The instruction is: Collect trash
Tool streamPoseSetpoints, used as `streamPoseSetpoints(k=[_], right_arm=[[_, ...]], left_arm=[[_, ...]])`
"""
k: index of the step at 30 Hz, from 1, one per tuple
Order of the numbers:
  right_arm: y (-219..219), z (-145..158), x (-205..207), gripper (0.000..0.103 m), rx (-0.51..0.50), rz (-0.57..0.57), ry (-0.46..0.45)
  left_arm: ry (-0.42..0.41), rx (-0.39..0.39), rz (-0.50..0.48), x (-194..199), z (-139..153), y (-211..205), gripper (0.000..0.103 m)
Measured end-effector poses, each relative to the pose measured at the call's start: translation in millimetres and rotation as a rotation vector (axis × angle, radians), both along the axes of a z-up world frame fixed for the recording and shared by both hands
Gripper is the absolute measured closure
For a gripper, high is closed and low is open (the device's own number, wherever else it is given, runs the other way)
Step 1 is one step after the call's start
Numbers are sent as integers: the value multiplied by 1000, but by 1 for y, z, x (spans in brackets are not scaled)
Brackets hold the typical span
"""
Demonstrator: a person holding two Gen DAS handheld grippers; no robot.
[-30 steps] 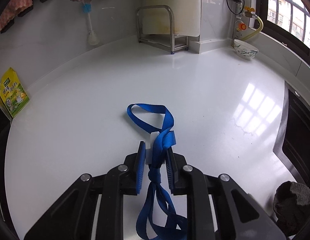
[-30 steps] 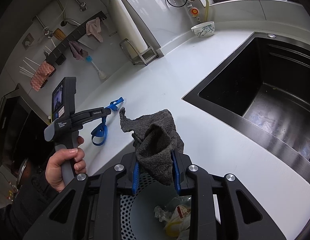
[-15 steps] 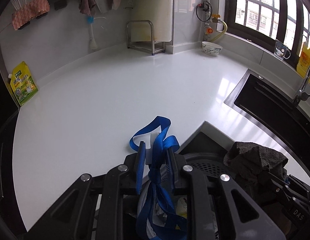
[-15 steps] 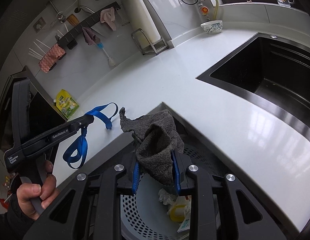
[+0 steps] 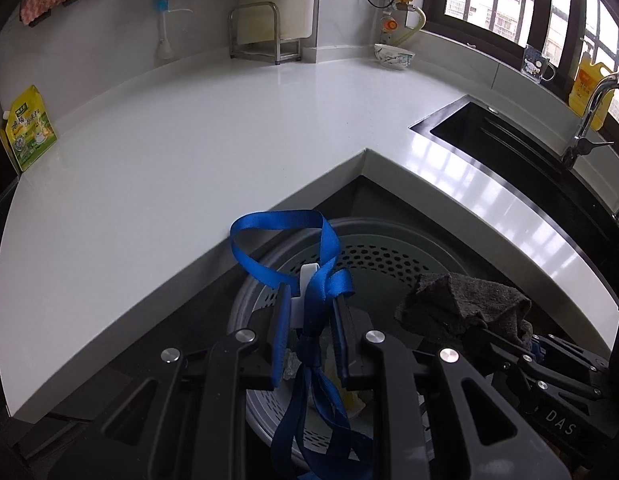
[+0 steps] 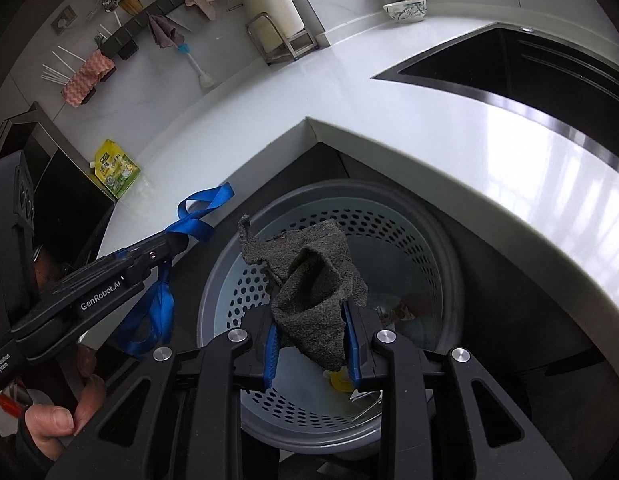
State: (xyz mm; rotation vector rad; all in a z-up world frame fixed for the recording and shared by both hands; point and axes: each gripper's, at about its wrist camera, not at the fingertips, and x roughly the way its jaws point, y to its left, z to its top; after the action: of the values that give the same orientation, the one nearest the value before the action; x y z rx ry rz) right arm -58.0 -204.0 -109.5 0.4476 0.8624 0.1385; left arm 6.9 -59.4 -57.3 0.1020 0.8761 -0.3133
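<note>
Hanging over the perforated grey bin (image 6: 413, 216) set in the inner corner of the white counter (image 5: 157, 152), both held items sit directly above the drop zone, so the coming move appears to be a release downward. The left gripper (image 5: 309, 312) is clamped on a knotted blue ribbon (image 5: 321, 280), whose long axis runs along the fingers, one loop ahead of the tips toward the counter edge and the tails trailing back under the tool. The right gripper (image 6: 311, 344) is clamped on a crumpled grey rag (image 6: 309, 284), bunched upright between the blue pads. Judged from the right wrist view, the rag lies squarely over the bin's mouth, while the ribbon's forward loop sits nearer the rim on the counter side; the right hand looks better placed to drop first. The right wrist view alone shows the person's hand (image 6: 49, 424) on the left tool's handle; the left wrist view alone shows the tap (image 5: 589, 120) and yellow bottle (image 5: 589, 88).
</note>
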Motion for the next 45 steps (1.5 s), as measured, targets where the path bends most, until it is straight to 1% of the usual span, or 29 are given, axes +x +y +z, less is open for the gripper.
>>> streamPoseSetpoints(k=[2, 5, 6, 7, 8, 10, 11, 12, 13, 14, 17, 20, 24, 26, 31, 32, 33, 34, 35, 37, 40, 42, 45], right_arm=[[1, -7, 3, 77, -3, 4, 19], [1, -14, 6, 76, -10, 2, 34], [1, -14, 7, 76, -14, -2, 37], [1, -14, 7, 72, -18, -1, 40], [0, -14, 6, 65, -23, -5, 35], [-1, -11, 4, 56, -34, -15, 22], [-2, -9, 4, 56, -38, -19, 17], [-2, -8, 4, 56, -44, -21, 16], [-3, -7, 3, 56, -49, -25, 15], [-4, -7, 3, 56, -51, -28, 14], [-4, -6, 1, 55, -51, -35, 16], [-3, -5, -1, 54, -54, -36, 16], [1, -2, -3, 54, -77, -33, 11], [3, 0, -3, 49, -92, -37, 8], [7, 0, -4, 48, -140, -44, 13], [8, 0, -4, 47, -145, -47, 15], [8, 1, -4, 46, -148, -49, 14], [8, 1, -5, 44, -149, -51, 13], [8, 2, -5, 41, -153, -53, 11], [10, 3, -5, 38, -166, -58, 7], [11, 6, -6, 38, -190, -61, 1], [13, 8, -7, 38, -202, -61, -4], [14, 11, -8, 36, -214, -59, -10]], left_arm=[[26, 9, -3, 1, -10, -2, 83], [42, 35, 11, 3, -21, -3, 83], [48, 39, 16, 4, -24, -2, 81], [57, 40, 20, 5, -27, -1, 79], [64, 39, 22, 5, -29, 0, 76], [68, 45, 34, 6, -31, 3, 66], [65, 48, 42, 6, -31, 6, 55], [57, 47, 51, 5, -30, 9, 39], [43, 41, 62, 3, -27, 12, 34], [28, 36, 69, 2, -25, 15, 33], [8, 45, 83, -1, -19, 18, 31], [5, 43, 87, -3, -18, 21, 28], [6, 52, 85, -4, -19, 20, 28], [6, 53, 84, -5, -19, 20, 28], [8, 52, 88, -4, -20, 21, 28], [7, 54, 88, -4, -20, 22, 26], [6, 56, 89, -4, -20, 22, 22], [4, 57, 92, -5, -20, 22, 20], [2, 55, 94, -5, -19, 23, 15], [-4, 48, 97, -6, -18, 25, 14], [-16, 51, 101, -8, -14, 26, 12], [-23, 48, 104, -9, -11, 28, 9], [-23, 51, 119, -9, -10, 30, 8]])
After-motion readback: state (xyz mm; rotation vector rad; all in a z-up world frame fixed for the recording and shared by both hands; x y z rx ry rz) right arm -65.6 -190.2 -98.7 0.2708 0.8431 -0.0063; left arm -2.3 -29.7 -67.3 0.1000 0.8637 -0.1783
